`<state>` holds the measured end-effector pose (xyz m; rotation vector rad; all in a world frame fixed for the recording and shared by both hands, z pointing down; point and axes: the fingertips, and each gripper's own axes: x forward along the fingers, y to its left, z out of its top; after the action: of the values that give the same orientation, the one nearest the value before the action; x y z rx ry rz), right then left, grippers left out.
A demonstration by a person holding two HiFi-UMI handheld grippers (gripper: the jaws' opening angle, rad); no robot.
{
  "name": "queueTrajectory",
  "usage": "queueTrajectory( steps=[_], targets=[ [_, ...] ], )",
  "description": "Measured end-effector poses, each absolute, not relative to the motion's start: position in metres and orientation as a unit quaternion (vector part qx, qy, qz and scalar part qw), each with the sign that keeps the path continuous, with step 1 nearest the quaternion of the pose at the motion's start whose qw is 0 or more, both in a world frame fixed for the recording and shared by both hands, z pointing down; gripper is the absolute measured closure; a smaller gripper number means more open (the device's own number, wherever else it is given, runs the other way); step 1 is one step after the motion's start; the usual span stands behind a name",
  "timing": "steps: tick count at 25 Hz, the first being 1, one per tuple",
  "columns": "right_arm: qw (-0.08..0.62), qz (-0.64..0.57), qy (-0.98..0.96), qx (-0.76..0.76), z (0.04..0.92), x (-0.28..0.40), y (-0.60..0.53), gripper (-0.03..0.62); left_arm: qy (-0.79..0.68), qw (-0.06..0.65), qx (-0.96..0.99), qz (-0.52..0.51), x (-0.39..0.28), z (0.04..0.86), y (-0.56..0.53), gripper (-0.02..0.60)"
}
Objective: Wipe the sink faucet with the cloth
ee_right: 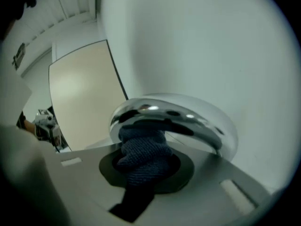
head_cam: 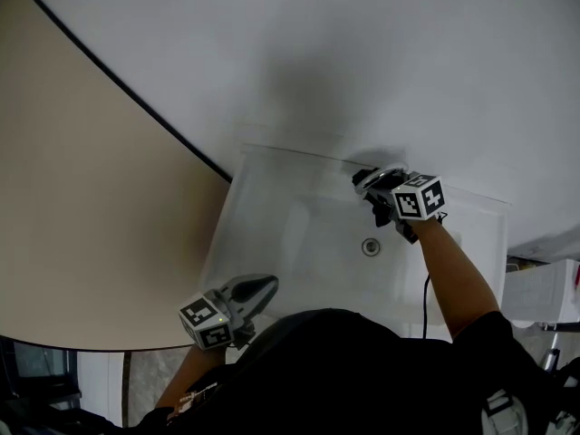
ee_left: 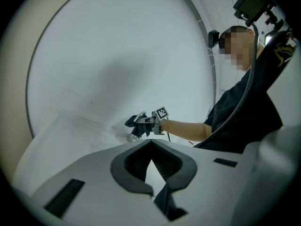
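A chrome faucet (ee_right: pixel 175 119) curves just ahead of my right gripper (ee_right: pixel 141 175), which is shut on a bunched dark blue cloth (ee_right: pixel 143 152). The cloth presses up against the underside of the faucet's spout. In the head view the right gripper (head_cam: pixel 379 196) sits at the faucet (head_cam: pixel 367 178) on the back rim of the white sink (head_cam: pixel 272 234). My left gripper (head_cam: pixel 265 288) hangs at the sink's near left corner, shut and empty. The left gripper view shows its own jaws (ee_left: pixel 151 169) together, with the right gripper (ee_left: pixel 141 125) and the cloth (ee_left: pixel 133 122) far ahead.
The drain (head_cam: pixel 370 246) lies in the basin below the faucet. A beige panel (head_cam: pixel 82 198) with a dark edge stands left of the sink. White wall rises behind it. A white unit (head_cam: pixel 544 293) stands at the right.
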<state>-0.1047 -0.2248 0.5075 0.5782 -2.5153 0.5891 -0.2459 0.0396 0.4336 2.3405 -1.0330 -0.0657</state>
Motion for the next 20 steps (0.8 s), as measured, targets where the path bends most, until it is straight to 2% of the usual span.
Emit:
queueTrajectory(
  steps=[4, 9, 12, 14, 15, 18, 20],
  targets=[
    [0.147, 0.277, -0.919, 0.238, 0.492, -0.095, -0.236, 0.539, -0.391, 0.284, 0.876, -0.002, -0.247, 0.44, 0.045, 0.581],
    [-0.005, 0.416, -0.868, 0.273, 0.482, -0.066, -0.252, 0.539, -0.399, 0.288, 0.871, 0.0, -0.253, 0.437, 0.043, 0.581],
    [-0.057, 0.47, -0.833, 0.288, 0.487, -0.055, -0.256, 0.539, -0.395, 0.288, 0.872, -0.002, -0.251, 0.438, 0.042, 0.581],
    [-0.04, 0.452, -0.837, 0.307, 0.495, -0.049, -0.257, 0.539, -0.395, 0.289, 0.872, 0.0, -0.251, 0.44, 0.04, 0.581],
    [0.0, 0.408, -0.855, 0.32, 0.5, -0.047, -0.255, 0.539, -0.394, 0.289, 0.873, -0.001, -0.252, 0.441, 0.04, 0.581],
    [0.18, 0.164, -0.903, 0.354, 0.515, -0.038, -0.248, 0.539, -0.394, 0.291, 0.872, -0.006, -0.253, 0.442, 0.039, 0.581],
    [0.231, 0.044, -0.901, 0.364, 0.514, -0.027, -0.247, 0.539, -0.395, 0.292, 0.871, 0.003, -0.252, 0.445, 0.041, 0.581]
  ],
)
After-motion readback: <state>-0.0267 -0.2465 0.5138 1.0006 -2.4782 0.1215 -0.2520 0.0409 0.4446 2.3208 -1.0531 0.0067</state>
